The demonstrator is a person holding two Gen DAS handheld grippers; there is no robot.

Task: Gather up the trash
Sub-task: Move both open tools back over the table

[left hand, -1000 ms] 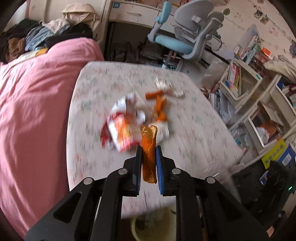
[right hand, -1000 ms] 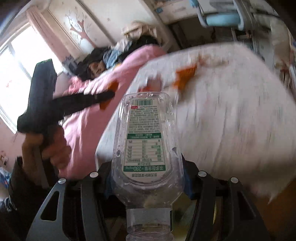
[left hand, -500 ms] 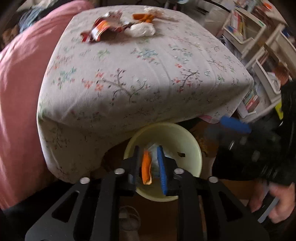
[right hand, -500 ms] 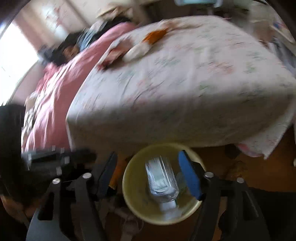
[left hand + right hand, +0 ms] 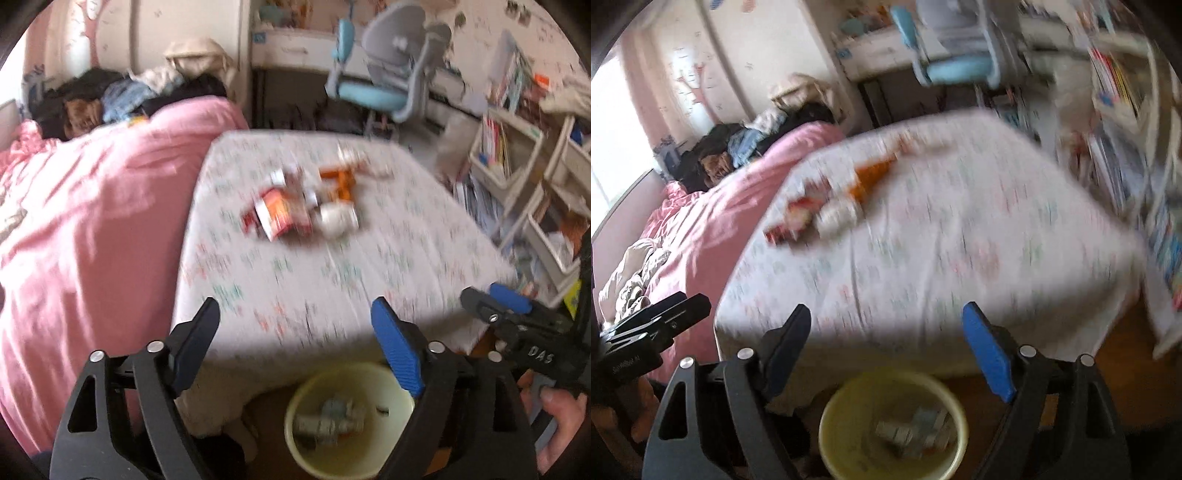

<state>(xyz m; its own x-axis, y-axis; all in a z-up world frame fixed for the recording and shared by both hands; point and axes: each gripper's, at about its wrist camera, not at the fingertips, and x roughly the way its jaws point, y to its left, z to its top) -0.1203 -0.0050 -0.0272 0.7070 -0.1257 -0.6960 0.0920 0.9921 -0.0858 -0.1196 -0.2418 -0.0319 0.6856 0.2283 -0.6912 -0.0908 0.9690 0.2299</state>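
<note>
A pale yellow bin [image 5: 293, 408] [image 5: 827, 417] stands on the floor at the near edge of the floral-cloth table [image 5: 332, 288] [image 5: 960, 258]. A clear plastic bottle [image 5: 328, 421] [image 5: 912, 428] lies inside it. My left gripper [image 5: 295, 310] and right gripper [image 5: 886, 312] hover above the bin, jaws opening wide with nothing between them. On the table lie a red-orange snack wrapper [image 5: 280, 214] [image 5: 798, 216], a white crumpled piece [image 5: 336, 218] [image 5: 838, 216] and orange scraps [image 5: 341, 181] [image 5: 871, 177]. The pictures are blurred.
A pink quilt [image 5: 92, 221] covers the bed left of the table, with clothes piled at its far end. A blue-grey desk chair [image 5: 388, 85] and a desk stand behind. Shelves of books [image 5: 509, 155] fill the right side. A hand [image 5: 557, 417] holds the right gripper.
The left gripper let go of the orange wrapper over the bin and its jaws spread. The right gripper's jaws widened after dropping the bottle. Both views swung up toward the table.
</note>
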